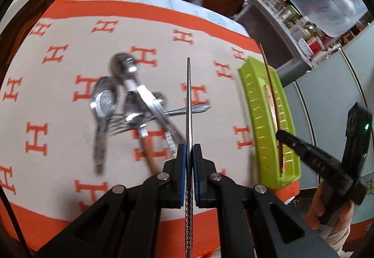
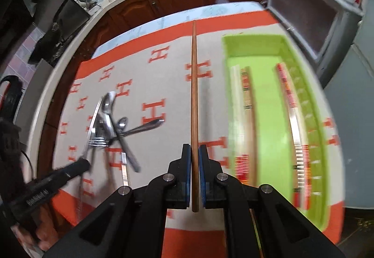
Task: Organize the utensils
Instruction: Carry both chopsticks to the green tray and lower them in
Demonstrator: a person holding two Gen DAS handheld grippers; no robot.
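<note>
While its blue pads press tight on a thin metal chopstick (image 1: 188,99), the left gripper (image 1: 188,150) points down over the cloth (image 1: 58,94), the stick's tip reaching past a loose pile of spoons and forks (image 1: 131,103) lying just left of it. The right gripper (image 2: 194,152) is likewise clamped, on a wooden chopstick (image 2: 194,94) that runs forward beside the green tray (image 2: 252,40), above a bare strip of cloth between pile and tray. Inside the tray lie what look like several chopsticks, blurred. The tray sits near the cloth's right edge; the cloth's far orange border lies open.
</note>
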